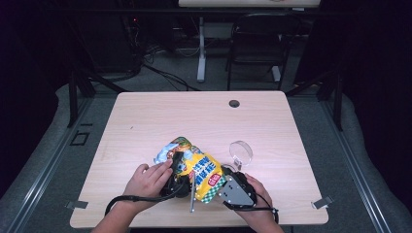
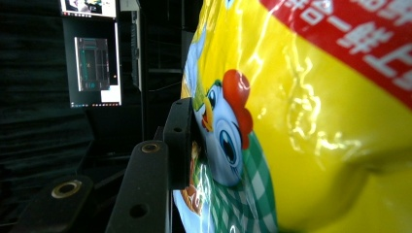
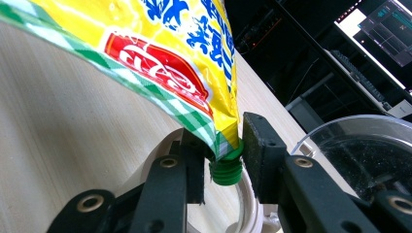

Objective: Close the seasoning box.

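Observation:
A yellow pouch [image 1: 200,167] printed with a cartoon chicken, red labels and green check lies tilted over the table's front middle. My left gripper [image 1: 179,185] is shut on its near left part. In the left gripper view one black jaw presses the pouch [image 2: 301,121] beside the chicken, and the pouch hides the other jaw. My right gripper [image 1: 221,186], with a grey plate on top, is at the pouch's lower right corner. In the right gripper view the right gripper [image 3: 224,162] has its jaws shut on the green screw cap [image 3: 226,171] of the pouch [image 3: 160,43].
A clear round container [image 1: 241,152] stands on the wooden table [image 1: 145,116] just right of the pouch and shows close by in the right gripper view [image 3: 359,155]. A thin grey rod [image 1: 192,196] lies near the front edge. A cable hole [image 1: 234,103] is at the back.

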